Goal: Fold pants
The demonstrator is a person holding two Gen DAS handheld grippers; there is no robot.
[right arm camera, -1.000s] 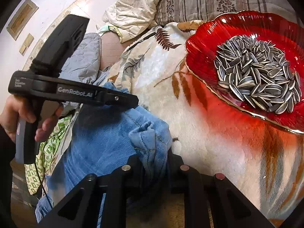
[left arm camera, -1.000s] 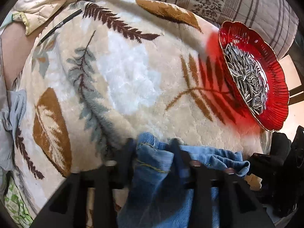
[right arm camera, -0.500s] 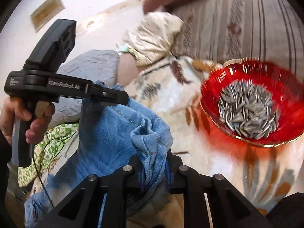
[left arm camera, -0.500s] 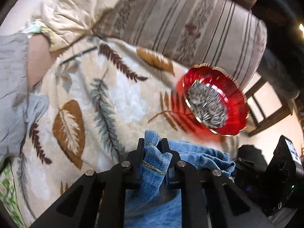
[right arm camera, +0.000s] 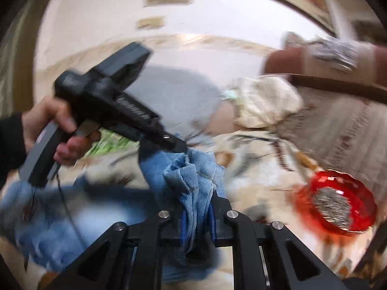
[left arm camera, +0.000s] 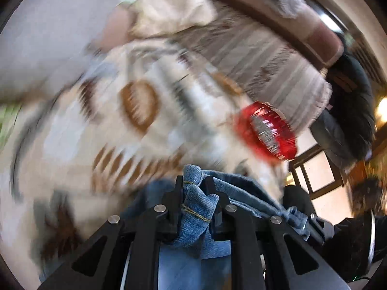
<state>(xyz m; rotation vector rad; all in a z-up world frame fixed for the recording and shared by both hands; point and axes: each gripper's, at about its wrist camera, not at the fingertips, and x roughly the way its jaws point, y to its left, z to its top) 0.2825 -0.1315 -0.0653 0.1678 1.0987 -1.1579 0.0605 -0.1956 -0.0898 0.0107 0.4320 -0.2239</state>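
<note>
Left gripper (left arm camera: 194,193): black plastic fingers with round silver rivets, jaws clamped on a bunched fold of the blue denim pants (left arm camera: 197,207), whose twill weave and yellow-brown seam stitching showed between the pads. Right gripper (right arm camera: 197,215): same build, jaws pinched on another gathered edge of the pants (right arm camera: 193,181), which showed a paler, ribbed inner face. The denim hung between the two tools and trailed down over the plush blanket (left arm camera: 79,130), a cream fleece printed with brown and grey-green leaf shapes.

In the right wrist view, the person's left hand (right arm camera: 48,125) gripped the grey handle of the left gripper (right arm camera: 180,148), its tip buried in the cloth; white lettering ran along its black body but was too blurred to read.

Red glass dish (right arm camera: 338,205): scalloped, ribbed rim, heaped with striped sunflower seeds (right arm camera: 331,204), resting on the blanket to the right of the pants. Behind it lay a striped, woven cushion (right arm camera: 338,130) and a crumpled cream cloth (right arm camera: 263,101). Both views were smeared by motion
</note>
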